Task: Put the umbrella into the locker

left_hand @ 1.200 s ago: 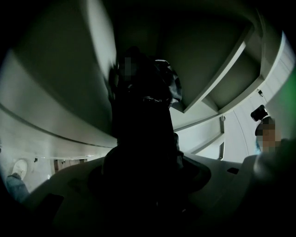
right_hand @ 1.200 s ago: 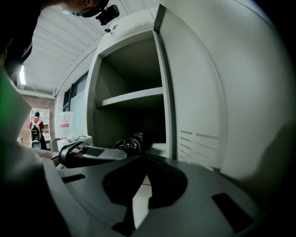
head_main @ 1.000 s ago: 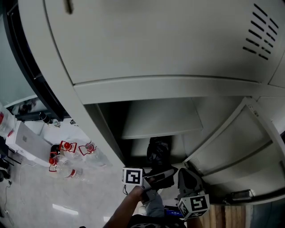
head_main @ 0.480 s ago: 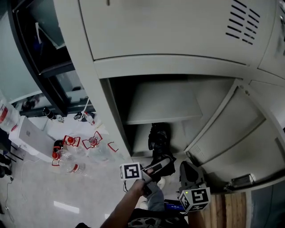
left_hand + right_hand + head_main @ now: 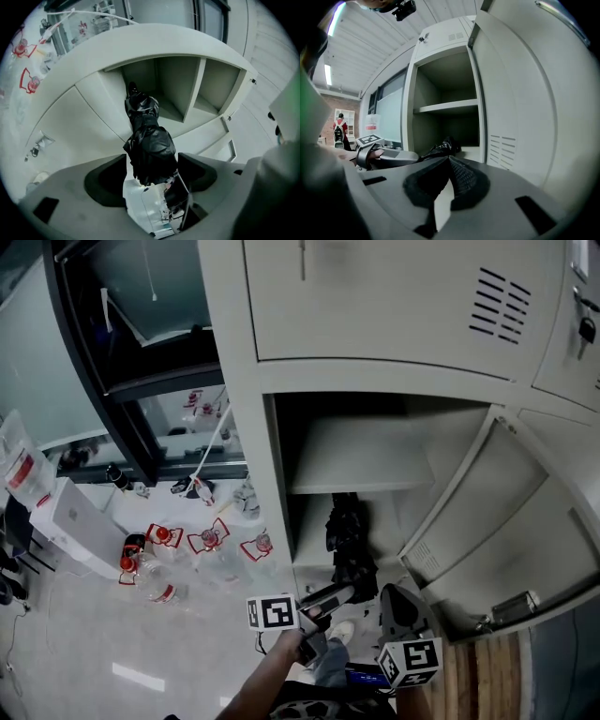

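The black folded umbrella (image 5: pixel 348 538) leans lengthwise into the lower compartment of the open grey locker (image 5: pixel 281 484), below the shelf (image 5: pixel 361 465). My left gripper (image 5: pixel 339 595) is shut on the umbrella's near end, just outside the locker's opening. In the left gripper view the umbrella (image 5: pixel 149 145) fills the gap between the jaws of the left gripper (image 5: pixel 152 172) and points into the compartment. My right gripper (image 5: pixel 394 604) hangs beside it, shut and empty. In the right gripper view, the right gripper (image 5: pixel 447 162) faces the umbrella (image 5: pixel 443 147).
The locker's door (image 5: pixel 511 521) stands open to the right. A closed vented door (image 5: pixel 403 296) is above. Several water bottles (image 5: pixel 159 563) and a white box (image 5: pixel 75 526) lie on the floor at left. A wooden board (image 5: pixel 487 681) is at bottom right.
The head view has swung, so more of the floor and window at left shows. The left gripper keeps its hold and the umbrella now reaches deeper under the shelf.
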`<state>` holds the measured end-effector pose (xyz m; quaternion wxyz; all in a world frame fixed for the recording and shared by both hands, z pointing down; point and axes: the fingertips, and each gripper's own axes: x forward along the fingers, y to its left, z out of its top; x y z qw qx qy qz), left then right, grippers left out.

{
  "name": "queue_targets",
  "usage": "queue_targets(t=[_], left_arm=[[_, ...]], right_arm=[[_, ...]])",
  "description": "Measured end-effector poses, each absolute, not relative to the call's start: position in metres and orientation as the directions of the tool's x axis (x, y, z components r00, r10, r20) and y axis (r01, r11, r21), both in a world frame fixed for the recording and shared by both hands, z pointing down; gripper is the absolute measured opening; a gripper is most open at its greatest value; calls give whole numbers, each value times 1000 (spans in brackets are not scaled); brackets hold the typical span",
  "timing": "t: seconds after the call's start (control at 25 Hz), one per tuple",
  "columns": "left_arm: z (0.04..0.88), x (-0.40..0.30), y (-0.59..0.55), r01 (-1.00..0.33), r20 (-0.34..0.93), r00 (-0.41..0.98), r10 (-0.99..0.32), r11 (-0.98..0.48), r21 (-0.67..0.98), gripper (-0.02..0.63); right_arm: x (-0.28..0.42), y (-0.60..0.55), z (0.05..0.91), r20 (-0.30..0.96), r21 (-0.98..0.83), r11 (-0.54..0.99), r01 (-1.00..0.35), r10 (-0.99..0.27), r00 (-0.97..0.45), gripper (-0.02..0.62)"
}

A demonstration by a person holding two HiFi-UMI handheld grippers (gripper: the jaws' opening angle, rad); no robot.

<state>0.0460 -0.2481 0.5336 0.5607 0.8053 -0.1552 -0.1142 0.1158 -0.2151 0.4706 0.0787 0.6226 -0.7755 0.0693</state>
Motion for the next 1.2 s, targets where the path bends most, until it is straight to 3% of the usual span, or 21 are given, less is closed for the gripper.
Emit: queue_targets(t=[0.12,0.16,0.32,0.36,1.2], left_arm=[[522,32,-249,-223,24,902,-431,-417,881,325],[517,26,-251,-273,40,888,-458,-455,847,293],[494,12,-252,-390,53,855,-516,-573,721,45],[490,12,-249,-379,41,863,-503,-593,711,23],[480,8,-252,-407,16,837,-547,-602,686,15]], right_arm=[[110,-211,466,198,-3,225,-974,-955,-221,2],[109,-209,465,195,-1,227,-974,-955,-223,2],[105,-205,461,188,9,230,-973,-956,-224,0],[104,-204,460,187,11,230,-973,-957,-224,0],[107,-201,453,178,42,229,-972,-959,-219,0]])
